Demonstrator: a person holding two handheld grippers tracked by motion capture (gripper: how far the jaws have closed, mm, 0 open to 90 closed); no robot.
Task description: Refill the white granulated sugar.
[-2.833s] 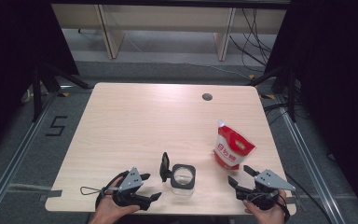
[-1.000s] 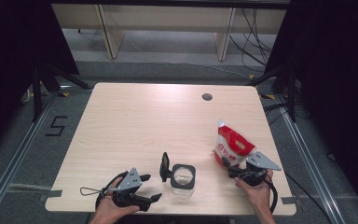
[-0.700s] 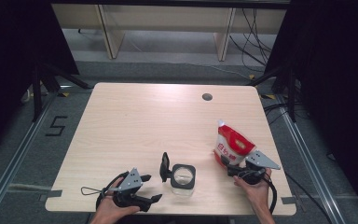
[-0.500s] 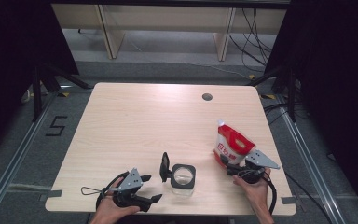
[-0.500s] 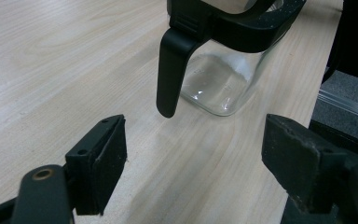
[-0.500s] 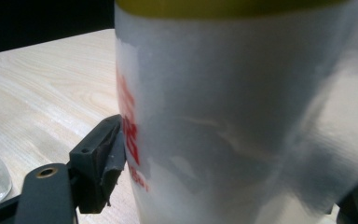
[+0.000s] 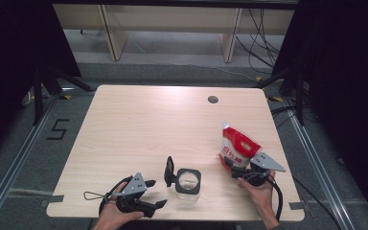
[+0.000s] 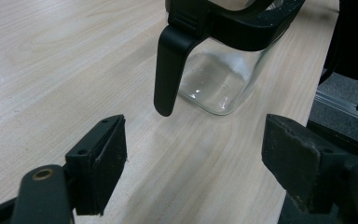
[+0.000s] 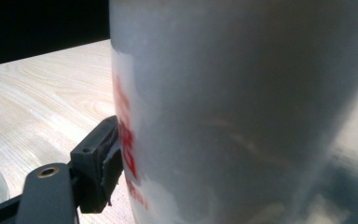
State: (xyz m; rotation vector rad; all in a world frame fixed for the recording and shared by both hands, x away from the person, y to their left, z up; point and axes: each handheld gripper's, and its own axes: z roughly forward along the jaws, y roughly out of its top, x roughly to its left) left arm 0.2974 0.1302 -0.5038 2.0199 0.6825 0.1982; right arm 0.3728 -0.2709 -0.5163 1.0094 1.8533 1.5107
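Note:
A white and red pouch point(image 7: 237, 145) stands tilted at the table's right front. My right gripper point(image 7: 242, 167) is shut on its lower end; in the right gripper view the pouch point(image 9: 242, 112) is pressed against one finger pad point(image 9: 100, 163) and hides the other jaw. A clear glass jar point(image 7: 188, 182) with a black rim and a black handle point(image 7: 169, 170) stands near the front edge. My left gripper point(image 7: 156, 193) rests open just left of it. In the left gripper view the jar point(image 8: 216, 81) and its handle point(image 8: 168, 70) sit just beyond the spread jaws.
The light wooden table point(image 7: 139, 124) has a round cable hole point(image 7: 213, 99) at the back right. Its front edge runs just below both hands. Dark curtains and metal floor rails flank the table.
My right gripper has moved forward from the front edge to the pouch and shut on it. The pouch now stands a little more upright. The left gripper and the jar have stayed put.

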